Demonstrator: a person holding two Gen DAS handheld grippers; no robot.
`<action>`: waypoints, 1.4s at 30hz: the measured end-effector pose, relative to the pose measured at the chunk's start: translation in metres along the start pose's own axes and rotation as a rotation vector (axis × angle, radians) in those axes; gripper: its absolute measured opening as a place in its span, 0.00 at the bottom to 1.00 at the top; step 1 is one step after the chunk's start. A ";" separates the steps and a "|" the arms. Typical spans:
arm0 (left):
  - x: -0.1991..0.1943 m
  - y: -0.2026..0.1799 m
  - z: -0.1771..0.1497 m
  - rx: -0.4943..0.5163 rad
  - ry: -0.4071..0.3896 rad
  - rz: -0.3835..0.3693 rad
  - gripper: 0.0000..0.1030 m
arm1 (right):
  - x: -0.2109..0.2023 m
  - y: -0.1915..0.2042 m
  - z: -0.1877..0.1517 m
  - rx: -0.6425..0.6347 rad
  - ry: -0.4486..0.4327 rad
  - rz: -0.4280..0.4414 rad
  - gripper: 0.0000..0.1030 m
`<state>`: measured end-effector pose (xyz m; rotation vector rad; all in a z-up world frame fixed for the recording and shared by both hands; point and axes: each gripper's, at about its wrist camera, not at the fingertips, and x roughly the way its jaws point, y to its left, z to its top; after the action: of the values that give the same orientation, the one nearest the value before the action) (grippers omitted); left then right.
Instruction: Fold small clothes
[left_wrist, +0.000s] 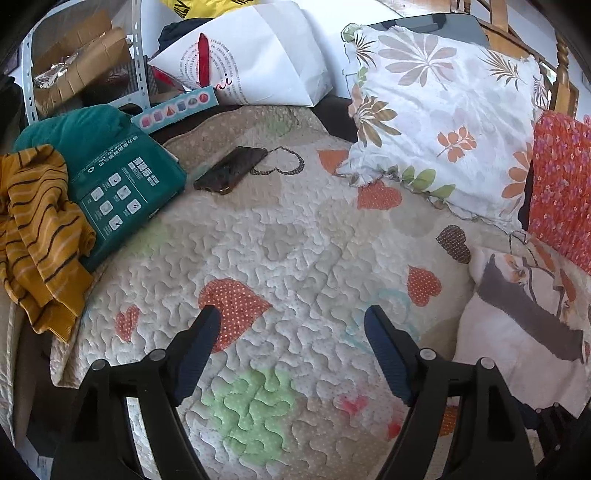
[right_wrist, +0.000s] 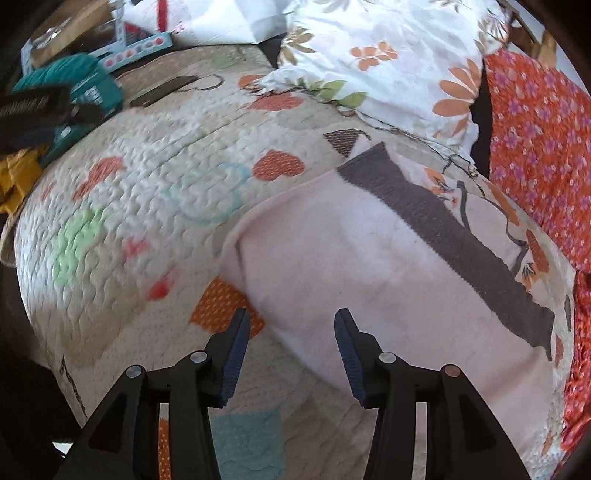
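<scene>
— Two grippers, both with nothing between their fingers. The left gripper (left_wrist: 291, 314) hangs over the cream quilted bedspread with orange hearts (left_wrist: 295, 240), fingers spread wide and clear of the fabric.

— And the right one?

— The right gripper (right_wrist: 291, 317) has its fingers parted too, pointing down at the near edge of the pale pink folded garment with a dark grey band (right_wrist: 332, 258). The fingers are just at that edge, but I see no fabric pinched between the blue pads.

— Where does that garment lie?

— On the bedspread, toward the right side of the bed, just below the white pillow printed with orange and brown leaves (right_wrist: 388, 55). A corner of it laps over a patterned cloth with orange motifs. In the left wrist view the same garment shows at the far right, well apart from the left fingers.

— Other clothes?

— A mustard-yellow knit with dark stripes (left_wrist: 40, 229) lies crumpled at the left edge of the bed, touching a teal rectangular packet with white icons (left_wrist: 122, 184). A red cloth with small purple flowers (right_wrist: 535, 147) lies on the right, beside the pillow.

— Anything else on the bed?

— A dark phone (left_wrist: 231, 170) lies flat on the bedspread, near the teal packet. Behind it leans a white paper bag with red lettering (left_wrist: 258, 59). The right wrist view is blurred, so fine detail there is hard to read.
</scene>
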<state>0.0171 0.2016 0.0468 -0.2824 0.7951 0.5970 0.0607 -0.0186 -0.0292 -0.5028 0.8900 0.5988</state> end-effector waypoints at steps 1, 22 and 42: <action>0.001 0.001 0.000 -0.003 0.005 0.000 0.77 | 0.002 0.005 -0.001 -0.024 -0.005 -0.021 0.50; 0.007 0.022 0.007 -0.101 0.041 -0.017 0.77 | 0.053 0.055 0.009 -0.242 -0.064 -0.417 0.50; 0.011 0.014 0.002 -0.103 0.074 -0.056 0.77 | -0.036 -0.114 0.024 0.387 -0.183 -0.297 0.08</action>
<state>0.0155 0.2176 0.0397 -0.4220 0.8258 0.5786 0.1324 -0.0961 0.0316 -0.2180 0.7161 0.1889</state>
